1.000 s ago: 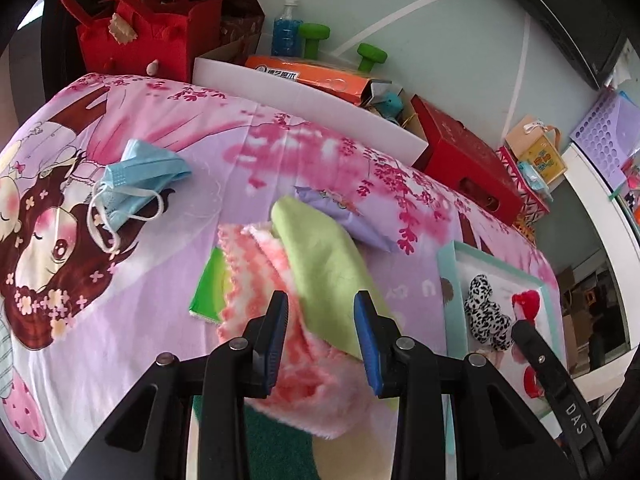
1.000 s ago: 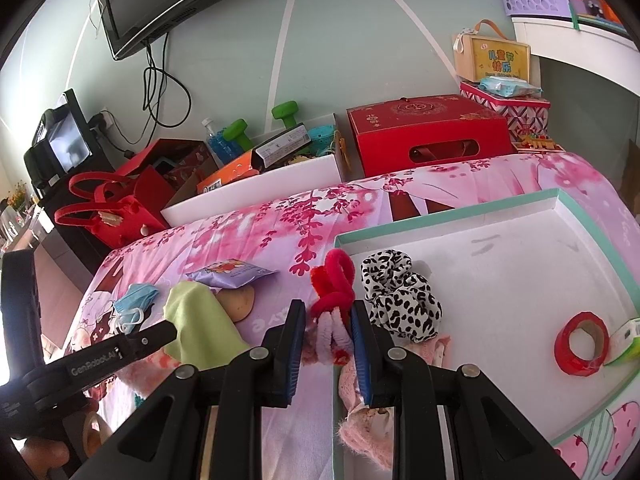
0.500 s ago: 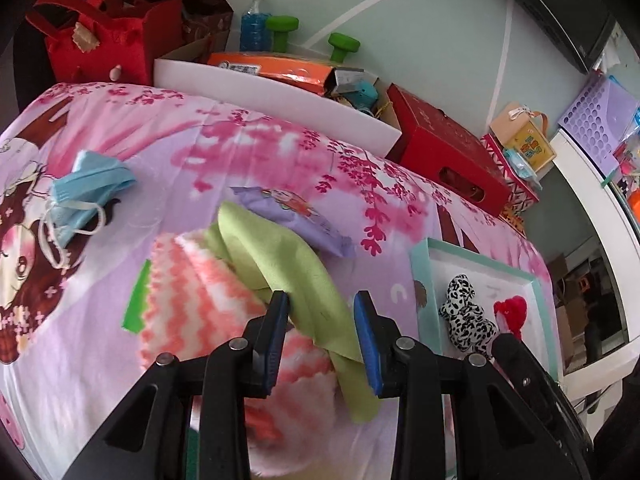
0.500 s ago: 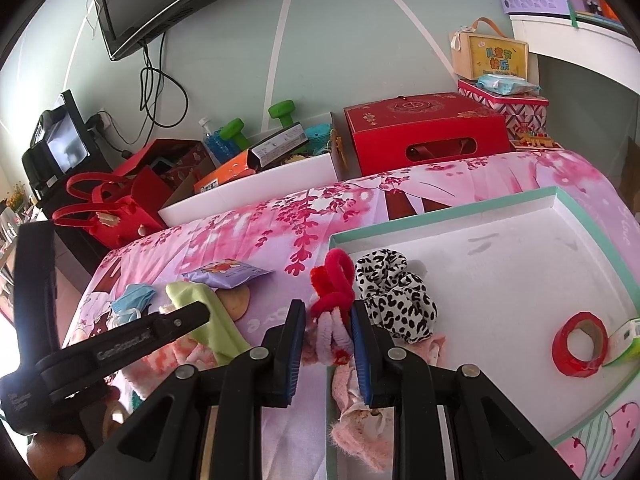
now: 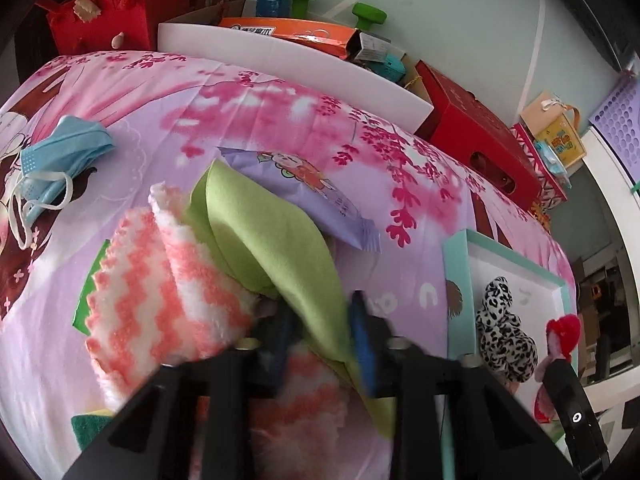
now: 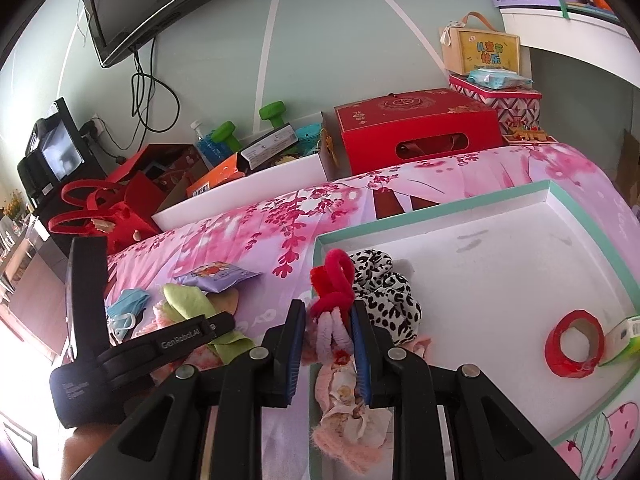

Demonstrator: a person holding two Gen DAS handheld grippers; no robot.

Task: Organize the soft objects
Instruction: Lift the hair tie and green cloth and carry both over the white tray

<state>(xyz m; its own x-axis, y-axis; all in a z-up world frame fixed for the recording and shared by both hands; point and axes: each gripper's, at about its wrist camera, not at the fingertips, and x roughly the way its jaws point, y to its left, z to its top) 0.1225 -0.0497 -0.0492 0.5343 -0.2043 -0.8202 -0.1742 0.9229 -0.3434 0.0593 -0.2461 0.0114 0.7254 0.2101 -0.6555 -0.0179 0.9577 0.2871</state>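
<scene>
My left gripper points down at a pile on the bed, its jaws closing with a fold of the green cloth filling the gap between the pads. The cloth lies across a pink-and-white zigzag fluffy towel. My right gripper is shut on a red and pink fuzzy hair tie and holds it over the left rim of the white tray. A leopard-print scrunchie lies in the tray beside it. A pink fluffy piece hangs below the right jaws.
A blue face mask and a purple snack packet lie on the pink bedsheet. A red tape roll sits in the tray. White foam board, a red box and red bags line the bed's far edge.
My left gripper has moved forward and down over the fluffy towel, and its jaws have come in around the green cloth. The right gripper has stayed still with the hair tie.
</scene>
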